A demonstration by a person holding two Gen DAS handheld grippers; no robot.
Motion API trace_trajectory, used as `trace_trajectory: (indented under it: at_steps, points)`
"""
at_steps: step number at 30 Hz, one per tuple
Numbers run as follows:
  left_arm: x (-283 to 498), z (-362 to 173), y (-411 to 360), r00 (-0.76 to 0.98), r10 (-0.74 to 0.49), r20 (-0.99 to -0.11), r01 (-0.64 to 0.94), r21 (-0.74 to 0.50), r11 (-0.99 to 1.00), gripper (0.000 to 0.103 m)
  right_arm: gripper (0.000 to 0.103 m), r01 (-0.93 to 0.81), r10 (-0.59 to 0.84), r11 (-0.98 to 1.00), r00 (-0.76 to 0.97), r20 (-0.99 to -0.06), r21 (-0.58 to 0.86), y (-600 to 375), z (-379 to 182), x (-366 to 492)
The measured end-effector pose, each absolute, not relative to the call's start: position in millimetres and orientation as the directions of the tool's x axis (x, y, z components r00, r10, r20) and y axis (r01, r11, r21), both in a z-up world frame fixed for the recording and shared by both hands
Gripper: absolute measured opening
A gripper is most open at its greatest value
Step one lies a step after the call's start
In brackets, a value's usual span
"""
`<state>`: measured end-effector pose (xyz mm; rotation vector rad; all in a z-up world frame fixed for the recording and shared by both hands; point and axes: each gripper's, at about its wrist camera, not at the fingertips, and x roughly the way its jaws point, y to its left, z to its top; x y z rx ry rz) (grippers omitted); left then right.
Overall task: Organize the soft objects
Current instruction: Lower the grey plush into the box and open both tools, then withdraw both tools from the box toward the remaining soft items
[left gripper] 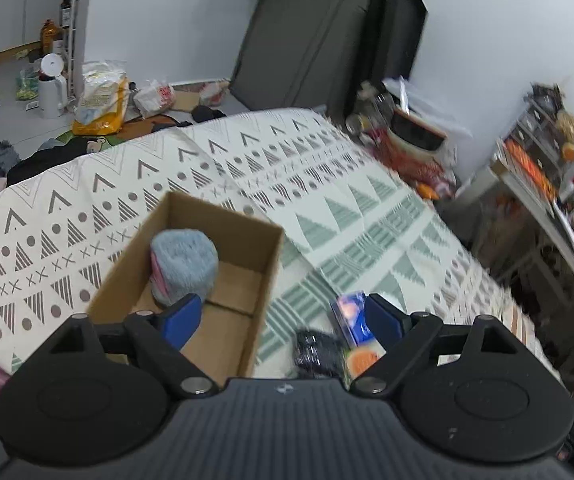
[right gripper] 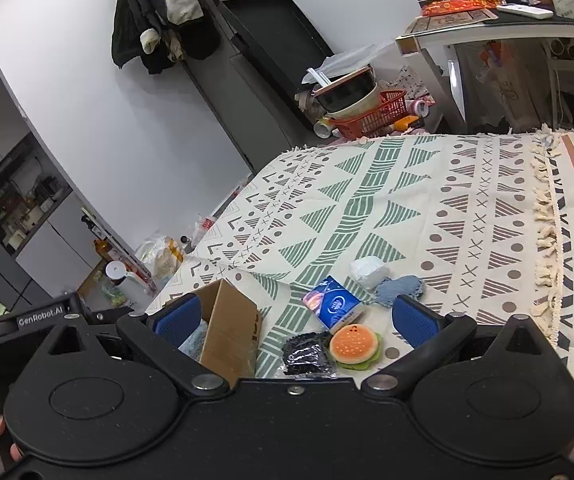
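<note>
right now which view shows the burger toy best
The right wrist view: the burger toy lies whole and sharp on the cloth, beside the blue packet. The left wrist view catches only a blurred orange sliver, mostly hidden behind the hand-held gripper's finger.

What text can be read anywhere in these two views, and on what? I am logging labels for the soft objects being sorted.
"GenRobot.AI": white lettering on the black body of the left claw, seen in the right wrist view.
Blue rectangular tissue packet: a round white logo with print, too small to read.
Brown cardboard box: dark marks on its outer wall, cut off and unreadable.
Red and white plastic bags on the floor: print too blurred to read.
</note>
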<state>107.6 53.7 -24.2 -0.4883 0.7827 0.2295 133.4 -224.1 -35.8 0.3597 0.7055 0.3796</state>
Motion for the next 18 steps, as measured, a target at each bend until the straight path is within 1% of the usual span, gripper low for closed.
trace_trajectory:
  at_steps: [4,10,18]
  points:
    - [104,-25,31,0.681,0.001,-0.732,-0.325,-0.301,0.897,0.088,0.103,-0.17,0.427,0.88,0.692,-0.582,0.444,-236,-42,134]
    - [103,-27,3,0.66,0.004,-0.752,-0.282,-0.242,0.928,0.088,0.103,-0.163,0.441,0.874,0.665,-0.603,0.459,-246,-48,132]
    - [107,-39,-24,0.613,-0.001,-0.79,-0.245,-0.19,0.951,0.088,0.103,-0.203,0.411,0.905,0.639,-0.65,0.373,-248,-47,128]
